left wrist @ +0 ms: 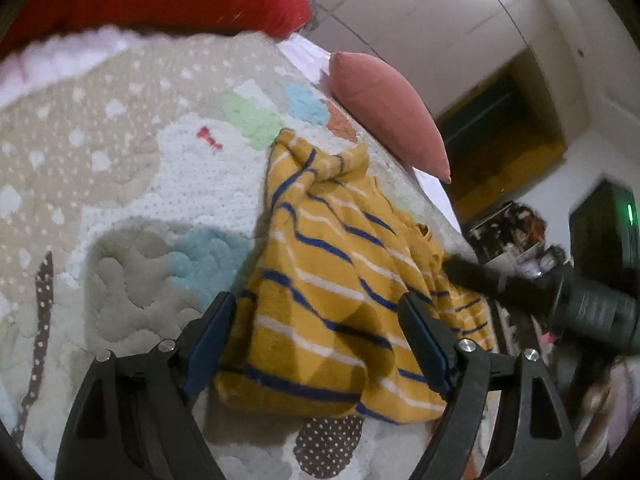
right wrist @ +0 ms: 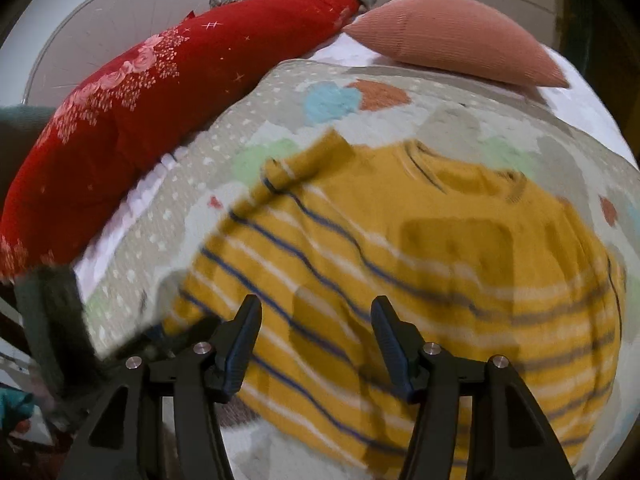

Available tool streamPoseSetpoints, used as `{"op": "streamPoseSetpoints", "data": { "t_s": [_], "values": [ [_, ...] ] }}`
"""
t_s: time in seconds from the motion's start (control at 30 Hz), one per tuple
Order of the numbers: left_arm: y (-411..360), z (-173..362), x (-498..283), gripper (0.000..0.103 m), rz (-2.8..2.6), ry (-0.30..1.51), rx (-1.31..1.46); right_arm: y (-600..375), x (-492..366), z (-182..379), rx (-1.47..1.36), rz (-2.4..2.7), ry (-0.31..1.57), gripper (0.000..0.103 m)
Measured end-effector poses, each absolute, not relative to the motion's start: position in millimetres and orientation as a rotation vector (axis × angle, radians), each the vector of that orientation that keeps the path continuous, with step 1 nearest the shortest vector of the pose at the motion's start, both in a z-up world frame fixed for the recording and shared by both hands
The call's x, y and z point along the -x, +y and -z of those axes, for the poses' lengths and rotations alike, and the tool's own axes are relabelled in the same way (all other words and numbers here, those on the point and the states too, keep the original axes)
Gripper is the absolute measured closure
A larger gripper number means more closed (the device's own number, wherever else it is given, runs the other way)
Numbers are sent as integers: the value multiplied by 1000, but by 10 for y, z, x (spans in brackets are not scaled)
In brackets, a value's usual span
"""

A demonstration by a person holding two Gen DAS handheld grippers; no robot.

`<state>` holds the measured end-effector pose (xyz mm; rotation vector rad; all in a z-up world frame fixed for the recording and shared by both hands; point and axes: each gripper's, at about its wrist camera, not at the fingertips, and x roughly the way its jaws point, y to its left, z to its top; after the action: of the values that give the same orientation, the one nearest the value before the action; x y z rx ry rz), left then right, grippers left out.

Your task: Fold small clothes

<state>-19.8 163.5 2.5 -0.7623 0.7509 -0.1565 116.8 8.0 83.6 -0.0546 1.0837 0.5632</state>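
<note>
A small yellow sweater (left wrist: 324,280) with blue and white stripes lies rumpled on a patterned quilt (left wrist: 120,168). My left gripper (left wrist: 316,308) is open and empty, its fingers either side of the sweater's near hem, just above it. In the right wrist view the same sweater (right wrist: 420,248) is spread with its neck away from me and one sleeve folded over at the upper left. My right gripper (right wrist: 316,312) is open and empty above the lower left part of the sweater. The right gripper's dark body (left wrist: 560,292) shows at the sweater's right edge in the left wrist view.
A red pillow (right wrist: 140,112) lies along the quilt's far left side. A pink cushion (right wrist: 460,44) lies at the far edge of the bed, also seen in the left wrist view (left wrist: 388,108). The bed's edge drops off on the right, with floor clutter (left wrist: 516,232) beyond.
</note>
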Motion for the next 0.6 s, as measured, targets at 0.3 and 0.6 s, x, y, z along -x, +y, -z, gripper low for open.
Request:
{"op": "streamPoseSetpoints", "data": {
  "t_s": [0.3, 0.6],
  "values": [
    [1701, 62, 307, 40, 216, 726, 789, 1138, -1758, -667, 136, -596, 1276, 36],
    [1725, 88, 314, 41, 240, 713, 802, 1871, -1752, -170, 532, -420, 1346, 35]
  ]
}}
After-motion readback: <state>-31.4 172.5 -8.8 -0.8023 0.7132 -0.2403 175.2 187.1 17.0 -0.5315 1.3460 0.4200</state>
